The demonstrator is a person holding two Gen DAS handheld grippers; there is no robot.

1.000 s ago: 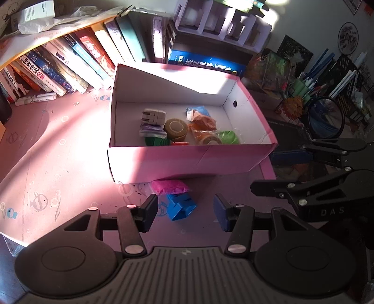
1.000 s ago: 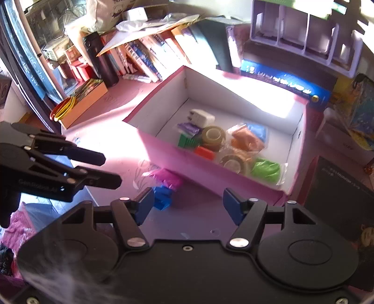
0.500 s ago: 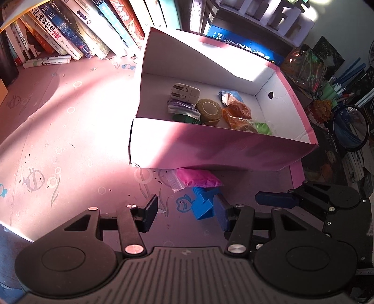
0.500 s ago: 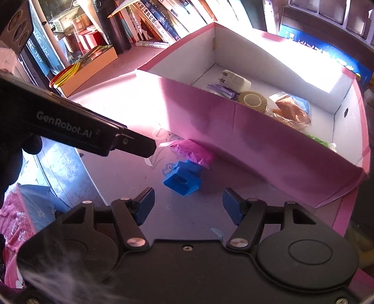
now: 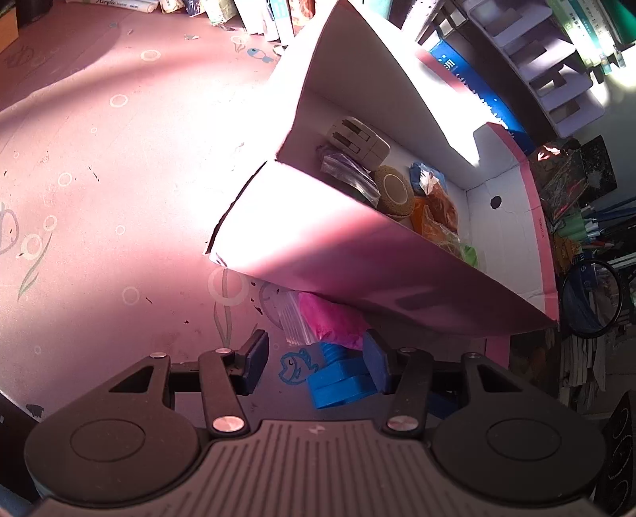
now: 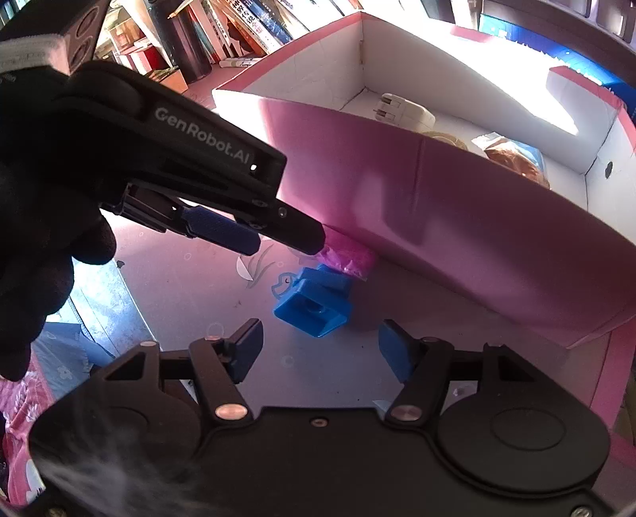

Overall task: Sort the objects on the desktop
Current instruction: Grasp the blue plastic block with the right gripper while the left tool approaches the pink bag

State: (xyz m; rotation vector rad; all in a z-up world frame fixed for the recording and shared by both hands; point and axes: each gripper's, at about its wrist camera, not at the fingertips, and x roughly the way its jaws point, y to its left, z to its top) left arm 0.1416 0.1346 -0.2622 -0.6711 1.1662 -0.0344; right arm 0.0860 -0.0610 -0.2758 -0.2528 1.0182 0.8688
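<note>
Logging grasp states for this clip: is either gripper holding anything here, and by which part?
Nothing is held. The left gripper is open beside the blue plastic piece, not clamped on it. The right gripper is open and empty just short of it.

We read "GenRobot.AI" in pale letters along the black body of the left gripper (image 6: 278,234), upper left of the right wrist view. Book spines (image 6: 254,20) at the top carry print we cannot make out.

A pink desk mat (image 5: 99,191) printed with bubbles and fish covers the surface. On it sit a pink box (image 5: 357,258), with a pink bag (image 5: 326,322) and blue block (image 5: 338,381) near it. Books (image 5: 254,16) line the far edge.
</note>
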